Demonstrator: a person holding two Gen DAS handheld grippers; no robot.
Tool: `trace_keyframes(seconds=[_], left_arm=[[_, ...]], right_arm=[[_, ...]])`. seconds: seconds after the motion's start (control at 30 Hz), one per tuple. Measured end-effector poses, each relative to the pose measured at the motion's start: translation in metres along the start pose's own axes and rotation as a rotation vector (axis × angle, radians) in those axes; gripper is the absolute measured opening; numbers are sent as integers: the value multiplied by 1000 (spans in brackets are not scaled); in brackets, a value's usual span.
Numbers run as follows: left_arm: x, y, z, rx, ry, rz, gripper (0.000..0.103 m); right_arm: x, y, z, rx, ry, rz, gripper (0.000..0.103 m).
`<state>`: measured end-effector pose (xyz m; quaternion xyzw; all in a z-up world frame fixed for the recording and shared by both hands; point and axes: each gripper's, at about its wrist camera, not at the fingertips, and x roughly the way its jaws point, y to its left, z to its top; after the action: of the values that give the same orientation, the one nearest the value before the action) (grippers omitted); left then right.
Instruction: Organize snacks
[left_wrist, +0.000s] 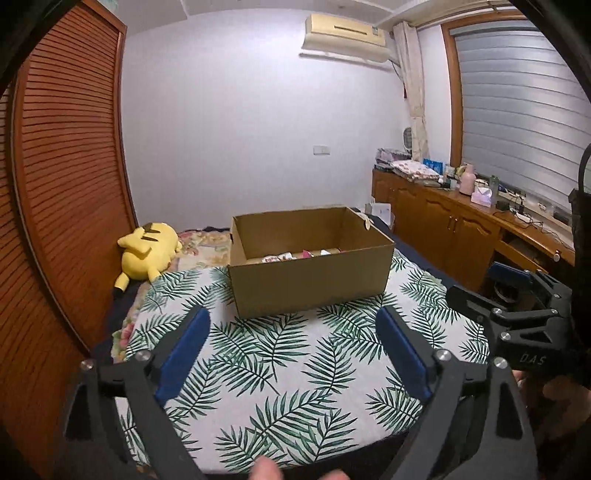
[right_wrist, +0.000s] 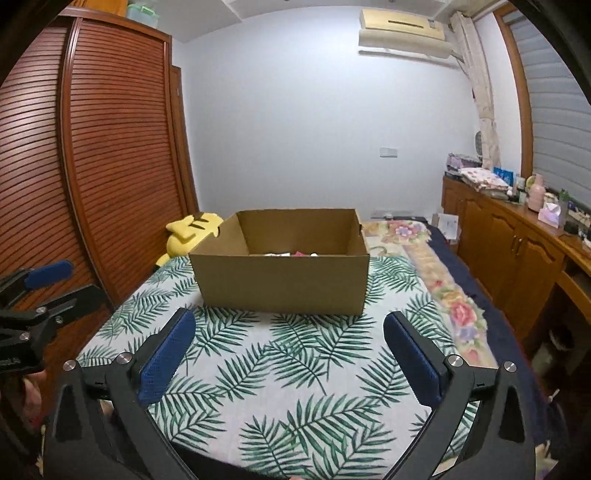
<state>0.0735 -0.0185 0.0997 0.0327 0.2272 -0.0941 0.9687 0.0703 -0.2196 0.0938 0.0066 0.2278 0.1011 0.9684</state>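
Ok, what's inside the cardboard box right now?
The cardboard box is open-topped. Over its near wall, only a strip of snack packets shows, white and pink, against the far wall. The near wall hides the rest of the floor, so I can't count them.

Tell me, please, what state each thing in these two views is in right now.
Left gripper: jaws open, holding nothing.
Right gripper: jaws open, holding nothing.
Cardboard box: open at the top, upright on the leaf-print cloth.
Snacks: lying inside the box, only partly visible.
Yellow plush toy: lying on the bed beside the box.
Window blind: lowered.
Wardrobe door: shut.
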Motion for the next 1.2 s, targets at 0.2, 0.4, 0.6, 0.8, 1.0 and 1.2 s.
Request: trace_keyframes(seconds=[0.2, 0.4, 0.6, 0.8, 1.0, 1.2], left_arm=[[-15, 3, -7, -8, -40, 13, 99], [-22, 1, -16, -1, -45, 48, 99], [-26, 1, -28, -23, -43, 45, 99], [-25, 1, -43, -38, -24, 44, 99], [-24, 5, -52, -54, -10, 41, 99], [-23, 9, -53, -59, -7, 43, 99]], right_arm=[[-16, 3, -5, -4, -26, -36, 103], [-28, 4, -10, -6, -46, -63, 103], [-37, 4, -15, -4, -51, -75, 103], [-42, 4, -22, -2, -51, -87, 103], [-43, 5, -28, 0, -46, -99, 103], [-42, 8, -31, -10, -43, -113, 103]])
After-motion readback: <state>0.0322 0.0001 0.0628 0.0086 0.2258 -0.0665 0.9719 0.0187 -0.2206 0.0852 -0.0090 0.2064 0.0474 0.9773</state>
